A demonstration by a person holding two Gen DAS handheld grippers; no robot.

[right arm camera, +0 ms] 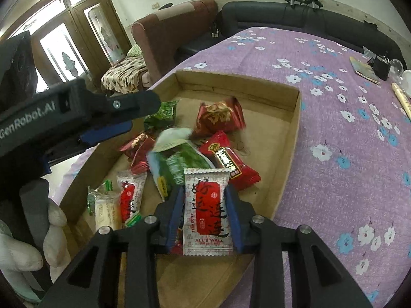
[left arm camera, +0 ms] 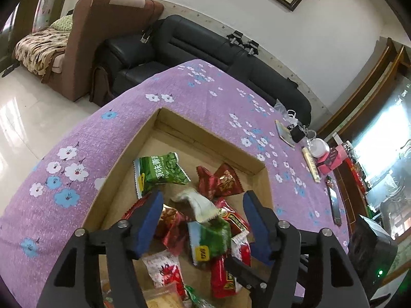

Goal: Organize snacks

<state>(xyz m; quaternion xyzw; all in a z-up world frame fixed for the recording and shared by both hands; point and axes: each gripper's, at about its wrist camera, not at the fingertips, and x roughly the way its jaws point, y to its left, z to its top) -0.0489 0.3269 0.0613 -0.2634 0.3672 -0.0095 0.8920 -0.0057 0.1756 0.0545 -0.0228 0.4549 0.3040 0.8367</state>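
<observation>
right wrist view: the right gripper [right arm camera: 205,213] has its fingers clamped on a white and red snack pack [right arm camera: 206,210] over the cardboard tray [right arm camera: 295,118]. the left gripper [left arm camera: 203,220] fingers are apart, holding nothing. a loose grip could let the pack slip out early.

Red, green and white snack packets [right arm camera: 195,154] lie heaped in a shallow cardboard tray [right arm camera: 295,118]
</observation>
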